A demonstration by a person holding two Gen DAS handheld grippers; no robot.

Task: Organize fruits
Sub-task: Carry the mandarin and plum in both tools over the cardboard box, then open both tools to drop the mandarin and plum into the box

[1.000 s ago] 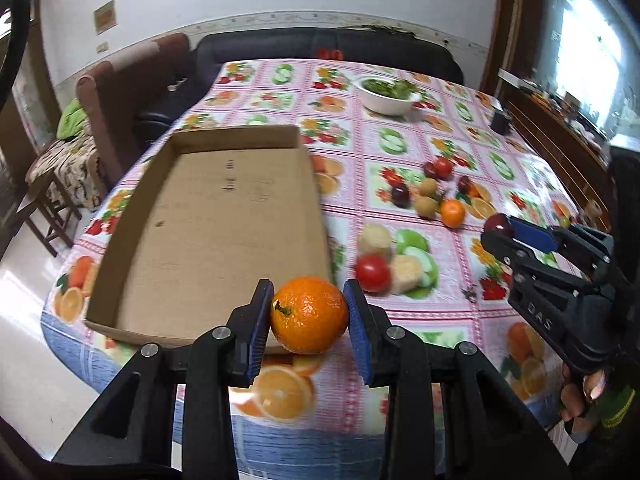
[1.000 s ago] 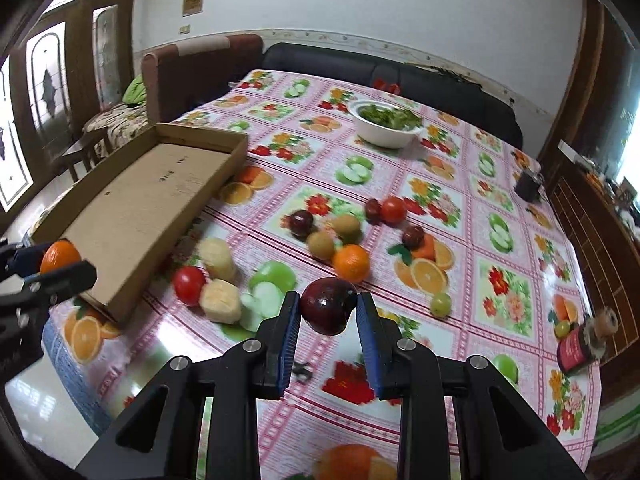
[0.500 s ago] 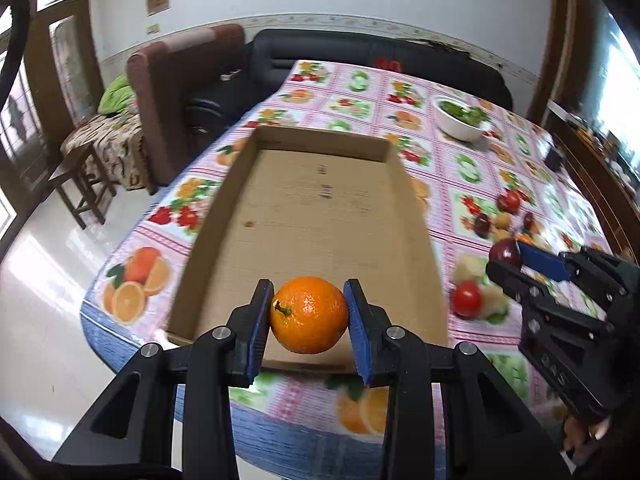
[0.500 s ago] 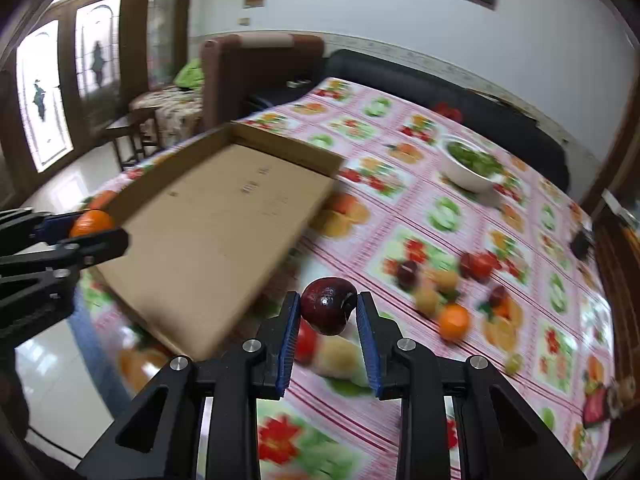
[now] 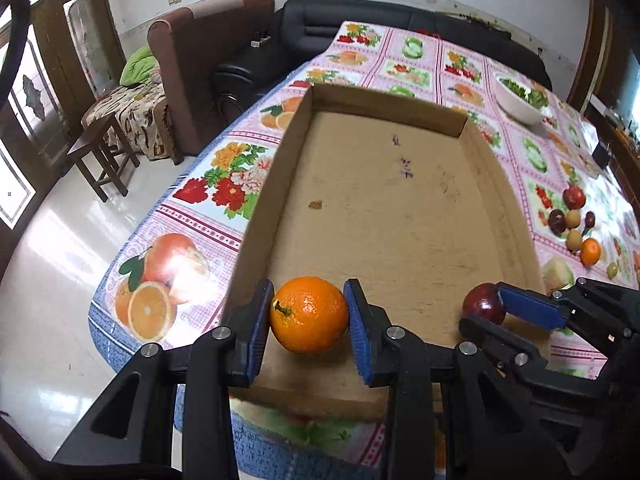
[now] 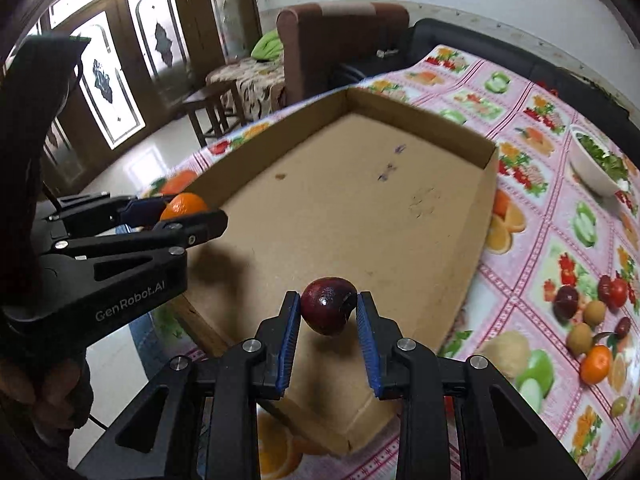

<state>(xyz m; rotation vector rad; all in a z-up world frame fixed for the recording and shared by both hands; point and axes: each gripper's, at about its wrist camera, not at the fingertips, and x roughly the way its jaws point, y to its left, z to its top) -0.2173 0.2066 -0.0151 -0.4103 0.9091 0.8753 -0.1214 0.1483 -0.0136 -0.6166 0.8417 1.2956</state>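
Both grippers carry fruit over the cardboard box.
Left gripper fingers clamp an orange at lower centre; right gripper fingers clamp a dark red apple.

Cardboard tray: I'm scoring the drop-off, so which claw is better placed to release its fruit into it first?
Probably the left. The left claw holds the orange over the tray floor, inside the near wall. The right claw holds its plum nearer the tray's corner.
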